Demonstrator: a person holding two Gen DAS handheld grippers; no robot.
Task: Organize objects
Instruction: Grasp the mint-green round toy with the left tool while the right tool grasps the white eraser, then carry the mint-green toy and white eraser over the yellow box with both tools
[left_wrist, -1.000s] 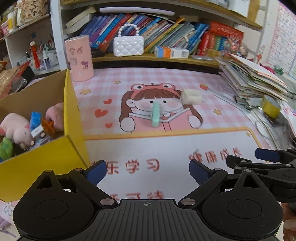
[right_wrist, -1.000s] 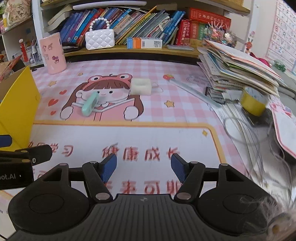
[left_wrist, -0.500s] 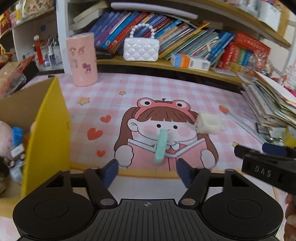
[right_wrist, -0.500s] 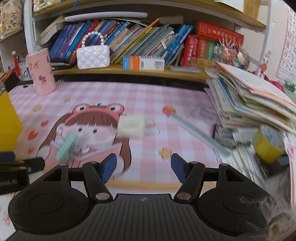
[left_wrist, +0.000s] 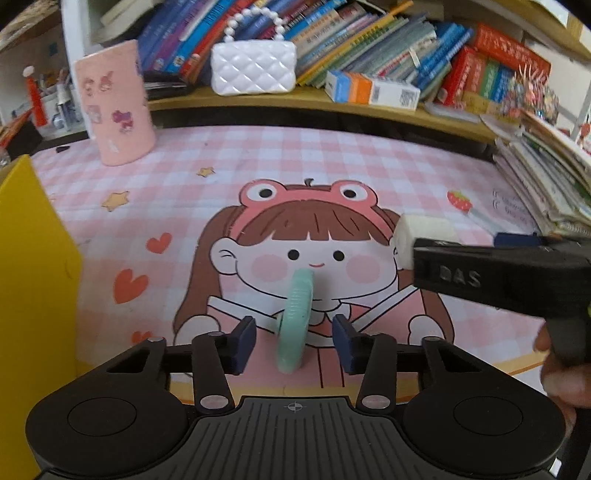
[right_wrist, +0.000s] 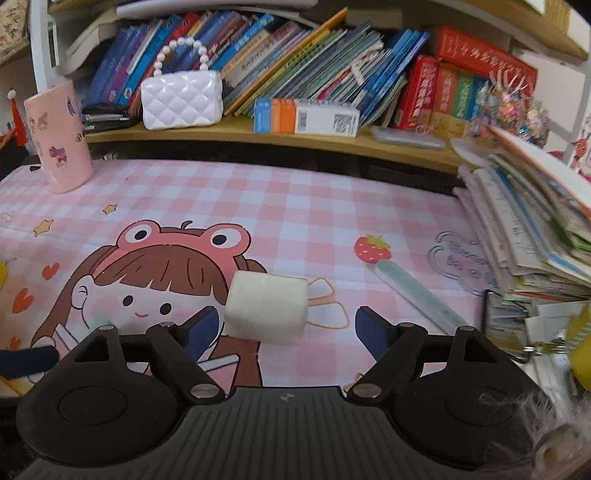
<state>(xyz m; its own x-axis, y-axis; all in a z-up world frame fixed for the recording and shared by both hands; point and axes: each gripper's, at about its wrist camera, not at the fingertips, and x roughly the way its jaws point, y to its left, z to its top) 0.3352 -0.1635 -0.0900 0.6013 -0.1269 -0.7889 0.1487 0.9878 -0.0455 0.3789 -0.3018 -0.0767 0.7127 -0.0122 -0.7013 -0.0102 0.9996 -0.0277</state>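
Note:
A mint-green ridged piece lies on the pink cartoon mat. My left gripper straddles its near end. The jaws are closing, and a gap still shows on both sides of the piece. A white foam-like block rests on the mat just ahead of my right gripper and between its fingertips. Those jaws are opening and the pads are clear of the block. In the left wrist view a black finger of the right gripper covers part of the block. A yellow box stands at the left edge.
A pink cup and a white quilted purse stand at the back below a shelf of books. A stack of books and papers crowds the right side. A clear ruler lies beside it.
Both grippers have moved forward over the mat to the two objects. The left jaws have narrowed around the mint piece and the right jaws have widened. The yellow box has slid to the left edge.

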